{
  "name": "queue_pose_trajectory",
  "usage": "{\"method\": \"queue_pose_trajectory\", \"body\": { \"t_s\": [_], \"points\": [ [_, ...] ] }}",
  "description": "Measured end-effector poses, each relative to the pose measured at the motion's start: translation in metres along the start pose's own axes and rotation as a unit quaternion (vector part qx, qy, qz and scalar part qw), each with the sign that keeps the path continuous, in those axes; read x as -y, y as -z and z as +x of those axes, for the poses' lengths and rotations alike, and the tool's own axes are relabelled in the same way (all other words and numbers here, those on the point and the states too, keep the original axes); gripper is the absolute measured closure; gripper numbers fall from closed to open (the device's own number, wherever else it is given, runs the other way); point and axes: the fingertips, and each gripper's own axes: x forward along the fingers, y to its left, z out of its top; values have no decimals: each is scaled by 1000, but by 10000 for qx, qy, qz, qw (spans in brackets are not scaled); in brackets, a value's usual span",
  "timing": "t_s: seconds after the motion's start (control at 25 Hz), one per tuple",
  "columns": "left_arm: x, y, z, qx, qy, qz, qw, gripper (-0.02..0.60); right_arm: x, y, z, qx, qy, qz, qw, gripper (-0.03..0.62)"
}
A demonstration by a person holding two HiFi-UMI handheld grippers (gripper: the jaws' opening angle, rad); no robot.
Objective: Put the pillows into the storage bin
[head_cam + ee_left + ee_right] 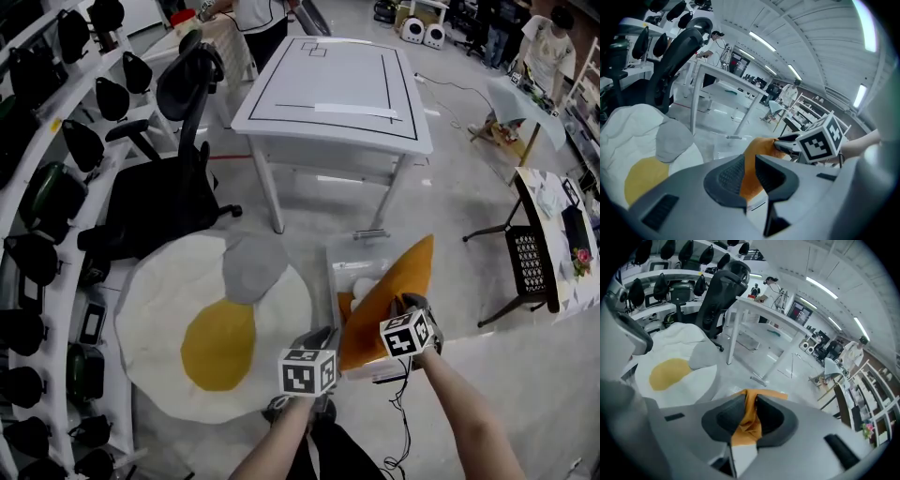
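We see a white table (333,94) at upper centre, a black office chair (169,178) at its left, and grey floor (459,197) around.

The orange pillow (398,291) — a flat wedge — leans over the clear storage bin (347,255); a grey pillow (251,267) lies nearby.

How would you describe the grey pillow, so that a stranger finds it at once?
Find the white table; on the floor before it lies a big fried-egg mat. The grey pillow rests on the mat's edge nearest the table. It is the only grey one: the orange pillow is held over the bin.
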Motion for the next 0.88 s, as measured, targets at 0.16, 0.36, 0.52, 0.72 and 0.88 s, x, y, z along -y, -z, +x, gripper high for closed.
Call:
{"method": "queue_pose_trajectory", "body": {
  "t_s": [0.16,0.36,0.52,0.72,0.88],
  "points": [
    [-5,4,-5,-9,-37,-27,10000,512,-8,-14,-15,430,-59,35,9991,430],
    [-8,2,-9,17,-68,-27,10000,512,-15,-23,-42,887,-360,904,9913,433],
    [-7,2,-13,37,-85,31,10000,512,-14,-18,-63,1083,-454,1479,9820,471],
    [0,5,-16,27,-74,138,9999,512,-8,-3,-82,1186,-451,1953,9725,515],
    [6,6,-23,66,-19,267,9996,512,-4,3,-102,1347,-490,2447,9589,551]
  ]
}}
